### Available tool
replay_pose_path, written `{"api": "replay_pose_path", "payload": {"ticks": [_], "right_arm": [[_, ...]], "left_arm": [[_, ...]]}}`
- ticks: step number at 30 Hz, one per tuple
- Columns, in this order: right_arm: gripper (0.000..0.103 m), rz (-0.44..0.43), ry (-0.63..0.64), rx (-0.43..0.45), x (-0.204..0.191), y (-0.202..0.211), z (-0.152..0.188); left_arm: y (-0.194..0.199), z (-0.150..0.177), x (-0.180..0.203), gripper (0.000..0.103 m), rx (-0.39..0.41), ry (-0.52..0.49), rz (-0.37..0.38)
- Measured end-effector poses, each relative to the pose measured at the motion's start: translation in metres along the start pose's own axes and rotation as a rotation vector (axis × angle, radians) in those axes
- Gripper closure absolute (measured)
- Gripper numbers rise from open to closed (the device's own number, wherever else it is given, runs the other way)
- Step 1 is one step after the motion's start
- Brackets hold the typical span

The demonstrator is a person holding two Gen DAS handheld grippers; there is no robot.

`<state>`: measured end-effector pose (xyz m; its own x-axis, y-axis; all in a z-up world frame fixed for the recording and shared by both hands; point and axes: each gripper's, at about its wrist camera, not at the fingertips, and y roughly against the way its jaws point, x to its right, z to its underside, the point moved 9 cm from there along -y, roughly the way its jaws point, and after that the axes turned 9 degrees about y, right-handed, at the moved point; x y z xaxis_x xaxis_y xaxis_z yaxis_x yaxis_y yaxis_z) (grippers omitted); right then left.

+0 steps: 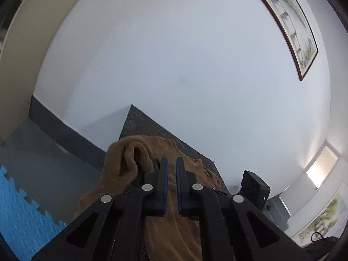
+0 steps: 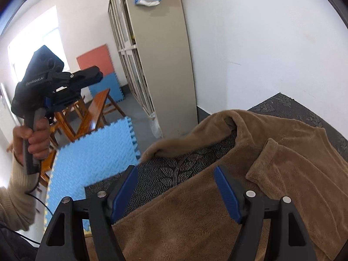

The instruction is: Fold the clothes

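A brown fleece garment (image 2: 271,163) lies spread on a table covered with dark patterned cloth (image 2: 289,106). One corner is folded over and a sleeve lies on top at the right. My right gripper (image 2: 175,169) hovers open just over the garment's near edge, its blue pads wide apart with nothing between them. A hand (image 2: 37,139) holds my left gripper (image 2: 99,74) up in the air at the left, clear of the cloth. In the left wrist view the left gripper (image 1: 171,159) shows a narrow gap between its pads, empty, with the garment (image 1: 174,228) lying below it.
A tall beige cabinet (image 2: 156,65) stands against the wall beyond the table. Blue foam mats (image 2: 91,152) cover the floor at the left, with wooden benches (image 2: 97,106) behind. A black device (image 1: 254,187) sits at the table's far side. A framed picture (image 1: 289,21) hangs on the wall.
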<state>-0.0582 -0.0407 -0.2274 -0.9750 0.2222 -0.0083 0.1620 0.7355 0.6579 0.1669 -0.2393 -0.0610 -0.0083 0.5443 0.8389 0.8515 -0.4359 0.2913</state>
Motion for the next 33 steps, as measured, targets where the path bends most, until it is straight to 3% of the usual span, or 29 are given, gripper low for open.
{"api": "replay_pose_path", "payload": {"ticks": [1, 2, 3, 6, 11, 18, 23, 26, 29, 33], "right_arm": [[0.028, 0.004, 0.004, -0.007, -0.001, -0.001, 0.002], [0.028, 0.002, -0.006, -0.012, 0.0, -0.002, 0.006], [0.028, 0.0, -0.016, -0.018, 0.001, -0.003, 0.009], [0.024, -0.001, -0.052, -0.034, 0.008, -0.006, 0.017], [0.023, 0.008, -0.071, -0.055, 0.013, -0.011, 0.019], [0.023, 0.018, -0.032, -0.085, 0.006, -0.026, 0.015], [0.023, 0.048, -0.01, -0.092, 0.008, -0.029, 0.013], [0.023, 0.064, -0.024, -0.09, 0.014, -0.029, 0.012], [0.023, 0.068, -0.052, -0.09, 0.021, -0.032, 0.011], [0.023, 0.07, -0.056, -0.088, 0.024, -0.035, 0.009]], "left_arm": [[-0.005, 0.004, -0.017, 0.064, -0.023, 0.075, 0.013], [-0.008, 0.008, -0.037, 0.029, -0.035, 0.17, 0.016], [-0.011, 0.012, -0.057, 0.014, -0.046, 0.267, 0.017], [-0.02, 0.032, -0.106, 0.013, -0.076, 0.45, 0.028], [-0.042, 0.056, -0.135, 0.001, -0.182, 0.639, 0.111], [-0.075, 0.051, -0.16, 0.001, -0.252, 0.769, 0.143], [-0.098, 0.06, -0.169, 0.0, -0.371, 0.93, 0.254], [-0.114, 0.067, -0.18, 0.0, -0.411, 0.988, 0.264], [-0.128, 0.069, -0.2, 0.0, -0.384, 1.054, 0.247], [-0.123, 0.052, -0.233, 0.001, -0.248, 1.108, 0.21]]}}
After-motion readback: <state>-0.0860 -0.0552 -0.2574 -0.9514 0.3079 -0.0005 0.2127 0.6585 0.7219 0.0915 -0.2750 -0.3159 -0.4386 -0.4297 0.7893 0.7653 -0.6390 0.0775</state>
